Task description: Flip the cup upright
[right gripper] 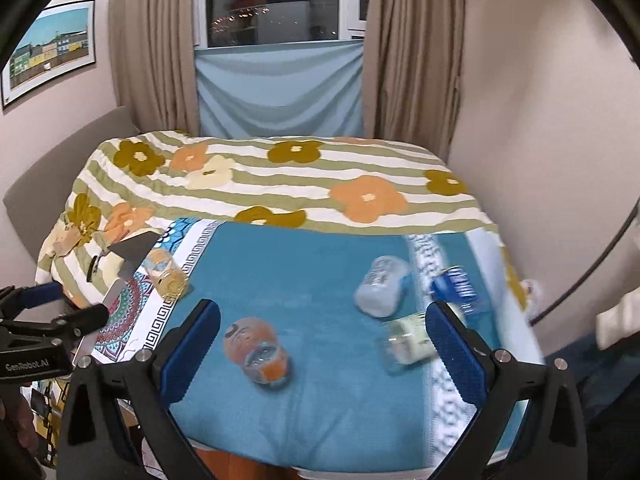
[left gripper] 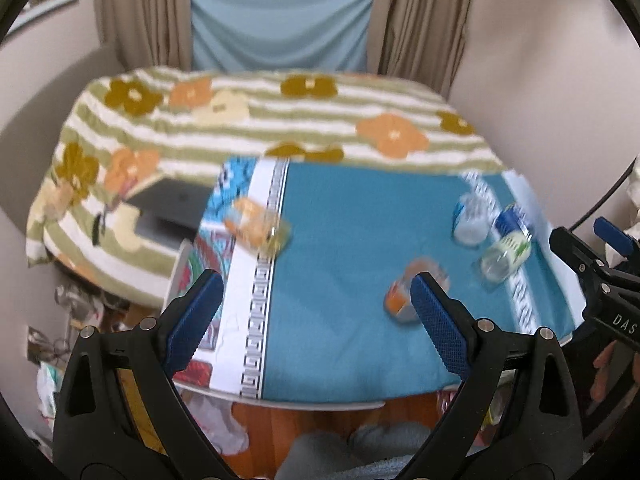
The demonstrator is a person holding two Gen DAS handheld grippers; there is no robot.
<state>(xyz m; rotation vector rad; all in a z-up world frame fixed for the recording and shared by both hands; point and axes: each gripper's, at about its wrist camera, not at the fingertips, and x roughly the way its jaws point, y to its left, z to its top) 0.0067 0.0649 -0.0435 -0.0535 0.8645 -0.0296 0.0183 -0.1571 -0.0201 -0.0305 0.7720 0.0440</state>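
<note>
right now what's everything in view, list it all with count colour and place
orange cup: 1, clear with orange print, on its side, near middle of the cloth
yellow cup: 1, clear with yellow-orange print, on its side, far left by the patterned border
white cup: 1, clear and whitish, on its side, right of centre
blue cup: 1, dark blue print, on its side, far right
pale green cup: 1, clear with pale green print, on its side, near right
teal cloth: 1, teal with patterned borders, covering the table
floral blanket: 1, green and white stripes with flowers, behind the table
laptop: 1, dark grey, on the blanket, left
curtains: 2, beige, flanking the window
left gripper: 1, black with blue pads, jaws apart, empty
right gripper: 1, same, jaws apart, empty
</note>
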